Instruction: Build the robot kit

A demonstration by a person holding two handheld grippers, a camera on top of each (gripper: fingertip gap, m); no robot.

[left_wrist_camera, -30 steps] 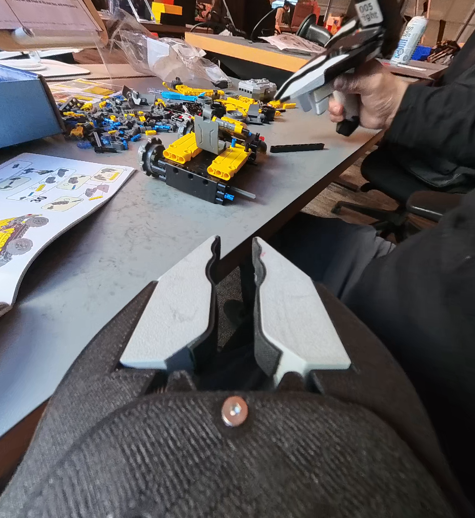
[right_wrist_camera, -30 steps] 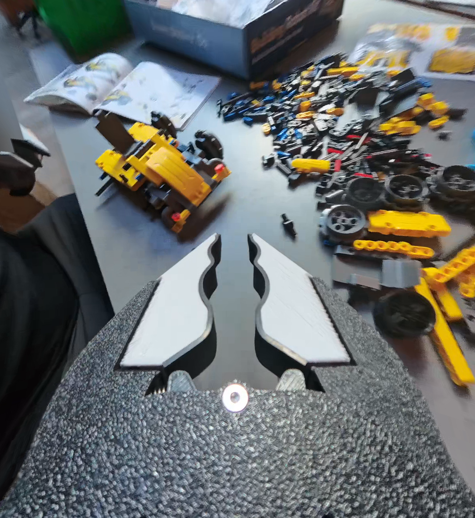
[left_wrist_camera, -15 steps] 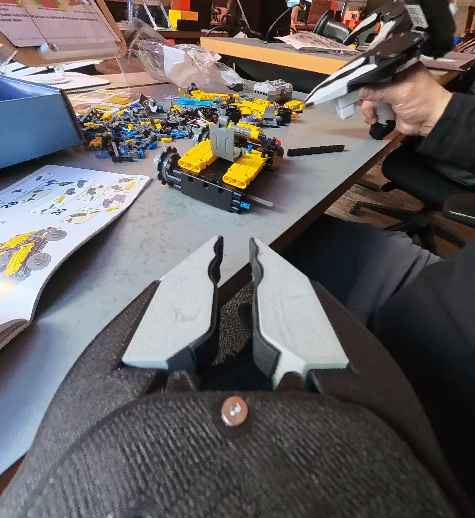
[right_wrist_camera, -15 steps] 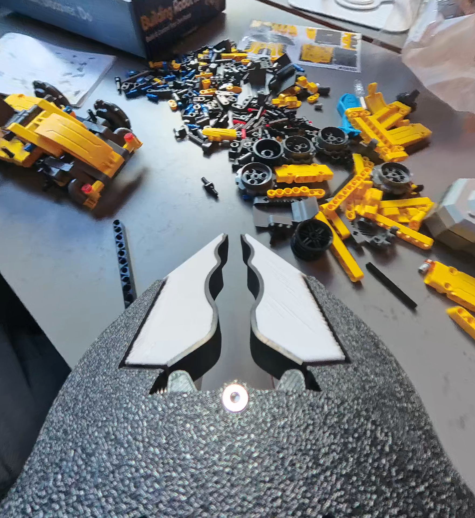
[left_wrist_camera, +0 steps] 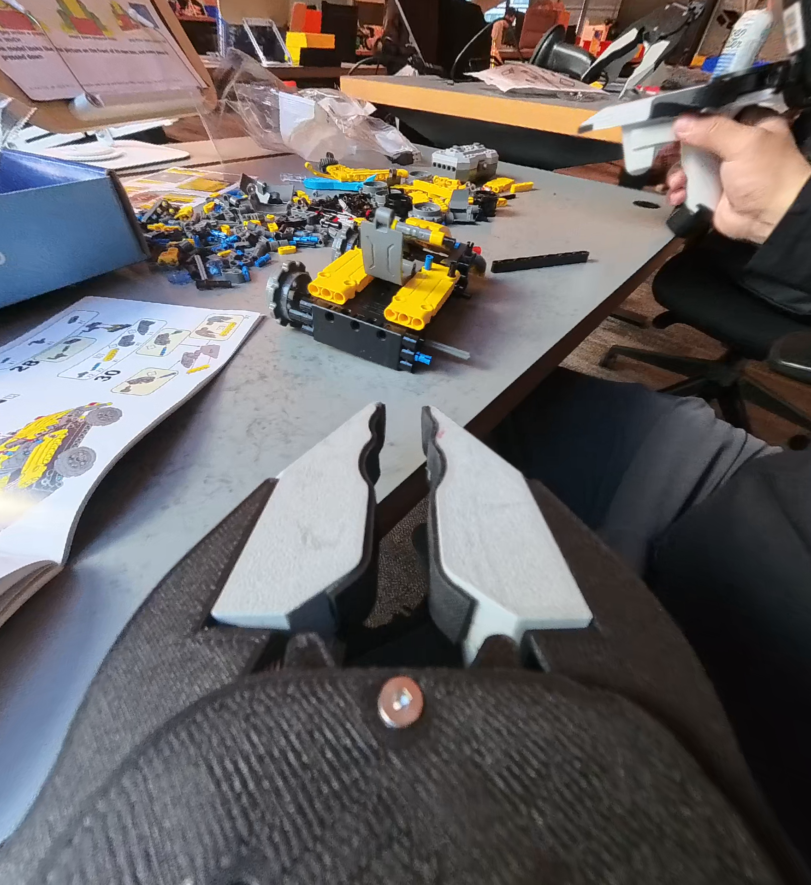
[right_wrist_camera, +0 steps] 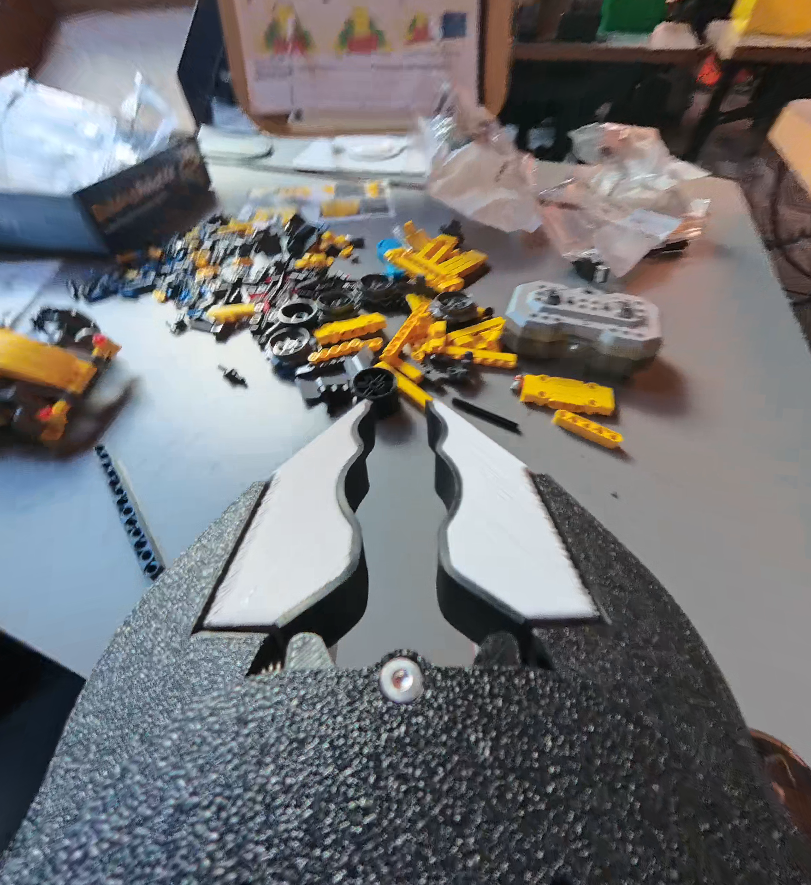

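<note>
My left gripper (left_wrist_camera: 403,411) is slightly open and empty, above the table's front edge (left_wrist_camera: 513,397), short of the part-built yellow and black model vehicle (left_wrist_camera: 374,297). My right gripper (right_wrist_camera: 398,403) is open and empty, low over the table. Its tips are just short of a black wheel (right_wrist_camera: 374,385) at the near end of the loose-parts pile (right_wrist_camera: 326,306). A thin black axle (right_wrist_camera: 485,414) lies just right of it. In the left wrist view the right gripper (left_wrist_camera: 633,112) is held in a hand at the upper right. The model shows blurred at the left of the right wrist view (right_wrist_camera: 20,373).
A long black beam (right_wrist_camera: 128,512) lies near the front edge. A grey block (right_wrist_camera: 585,321), yellow beams (right_wrist_camera: 566,392) and crumpled plastic bags (right_wrist_camera: 585,191) are to the right. A blue box (left_wrist_camera: 44,234) and open instruction booklet (left_wrist_camera: 82,383) are left. A person's leg (left_wrist_camera: 633,455) is beside the table. The black wheel (right_wrist_camera: 374,385) is closer to my right gripper, around 9 cm from its tips; the left tips are 40 cm off.
The right gripper swung right, away from the model to the yellow parts and grey block, and its jaws widened a little. The left gripper crept forward over the table edge.
</note>
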